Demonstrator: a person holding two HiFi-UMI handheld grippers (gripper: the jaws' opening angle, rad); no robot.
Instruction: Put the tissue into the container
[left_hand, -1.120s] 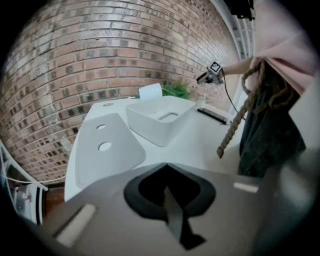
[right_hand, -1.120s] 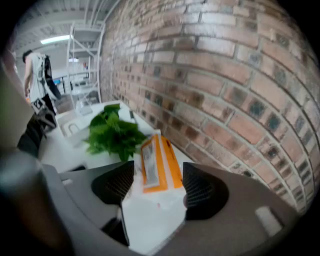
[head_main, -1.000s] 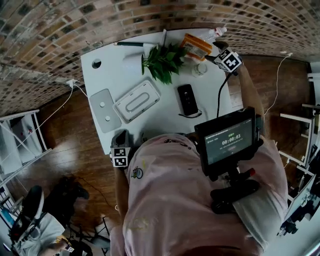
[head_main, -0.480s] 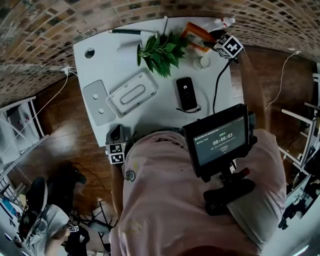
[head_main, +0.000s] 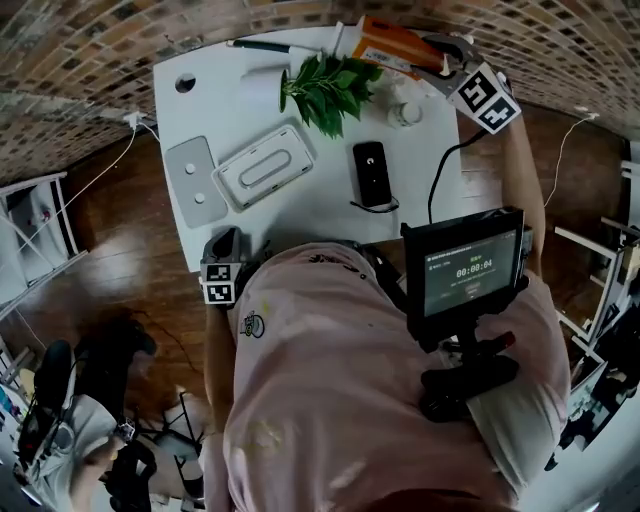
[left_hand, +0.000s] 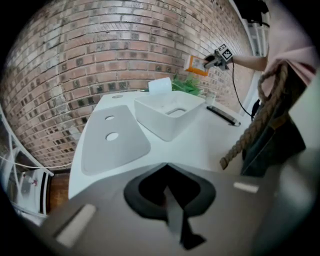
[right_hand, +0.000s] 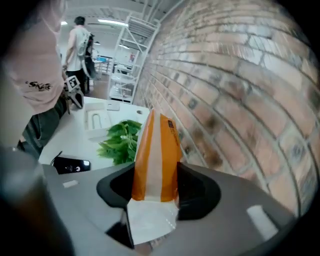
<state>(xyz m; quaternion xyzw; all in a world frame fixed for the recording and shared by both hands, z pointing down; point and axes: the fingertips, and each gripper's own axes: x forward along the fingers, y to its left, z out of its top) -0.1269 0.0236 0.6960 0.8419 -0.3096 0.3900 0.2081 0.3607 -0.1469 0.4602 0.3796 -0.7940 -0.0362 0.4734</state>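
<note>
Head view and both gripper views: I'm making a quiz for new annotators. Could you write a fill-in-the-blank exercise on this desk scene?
1. The right gripper, its fingers closing, has the orange-and-white ____ between them.
2. On the white table, the green ____ stands nearer the wall than the white container does.
3. The left gripper, at the table's near edge, has ____ between its fingers.
4. That wall is built of ____.
Missing words: tissue pack; plant; nothing; brick.

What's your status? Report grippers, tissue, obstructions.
Right gripper jaws closing on orange tissue pack. Left gripper shut, empty, at table edge. Plant stands between pack and container.
</note>
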